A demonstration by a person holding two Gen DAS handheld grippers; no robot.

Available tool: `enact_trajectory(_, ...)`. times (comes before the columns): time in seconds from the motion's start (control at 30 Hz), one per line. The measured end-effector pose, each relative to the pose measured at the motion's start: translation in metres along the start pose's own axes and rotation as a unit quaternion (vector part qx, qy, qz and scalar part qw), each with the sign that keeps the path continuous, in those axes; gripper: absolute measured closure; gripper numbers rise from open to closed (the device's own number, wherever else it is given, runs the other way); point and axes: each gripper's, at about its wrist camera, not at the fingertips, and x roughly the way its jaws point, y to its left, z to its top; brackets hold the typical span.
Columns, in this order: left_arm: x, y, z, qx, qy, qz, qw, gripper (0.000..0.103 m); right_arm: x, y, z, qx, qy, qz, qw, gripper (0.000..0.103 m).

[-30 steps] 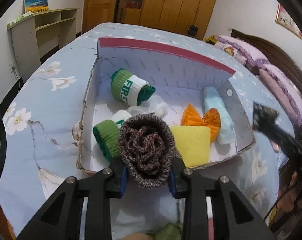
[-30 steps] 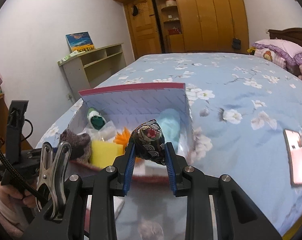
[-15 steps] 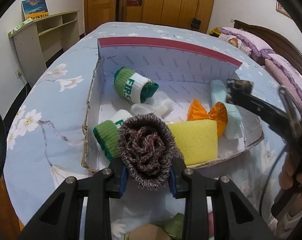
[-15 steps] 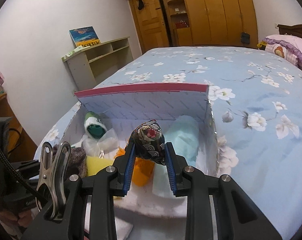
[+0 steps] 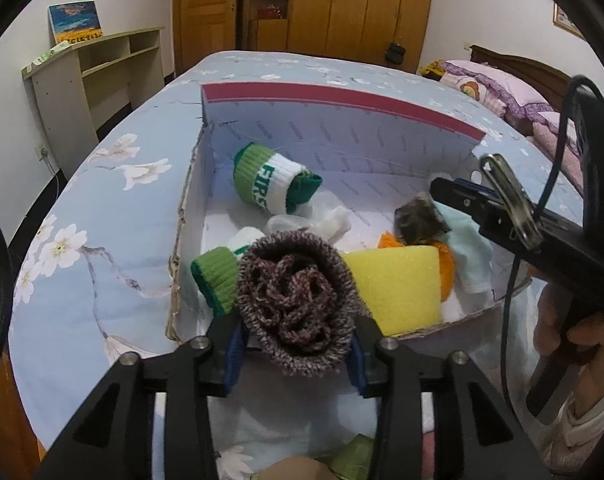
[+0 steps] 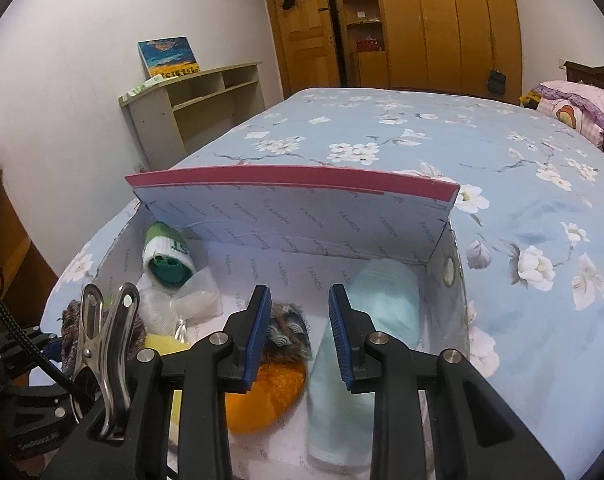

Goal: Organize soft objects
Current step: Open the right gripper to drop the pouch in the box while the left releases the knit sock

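Left claw (image 5: pixel 295 350), fingers closed on a rolled maroon-and-white knit item (image 5: pixel 297 304), held at the near edge of an open cardboard box (image 5: pixel 342 100) that rests on a blue floral bed (image 6: pixel 502 168). Right claw (image 6: pixel 299 334), fingers spread apart and holding nothing, positioned over the box interior. Between and below its blue pads (image 6: pixel 257 332) lies a dark patterned pouch (image 6: pixel 287 330), resting on an orange soft item (image 6: pixel 261 396); whether the left pad touches the pouch cannot be told. Just right of these lies a rolled pale-blue towel (image 6: pixel 382 312), along the right wall of the box. A yellow sponge (image 5: pixel 398 286) stands at the near wall, beside the knit item. A green-and-white rolled sock (image 5: pixel 271 184) lies toward the far left corner; a second one (image 5: pixel 217 282) lies at the near left, touching the knit item. Crumpled white material (image 6: pixel 193 300) sits between the two socks. A metal clip (image 6: pixel 105 340) is fixed to the right claw's body.
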Motion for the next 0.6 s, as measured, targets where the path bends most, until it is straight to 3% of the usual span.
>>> enact_trajectory(0.17, -0.005, 0.002, 0.0, -0.005, -0.006, -0.004, 1.0, 0.052, -0.008, -0.004, -0.001, 0.012, -0.011, 0.008, 1.0, 0.071)
enact_trajectory(0.3, -0.014, -0.002, 0.001, 0.006, -0.018, -0.009, 0.9998, 0.043, -0.021, -0.003, -0.002, 0.007, -0.022, 0.005, 1.0, 0.071)
enact_trajectory(0.6, -0.034, -0.014, -0.001, 0.017, -0.03, -0.011, 0.9993, 0.041, -0.06, -0.004, -0.012, 0.018, -0.048, -0.008, 0.999, 0.071)
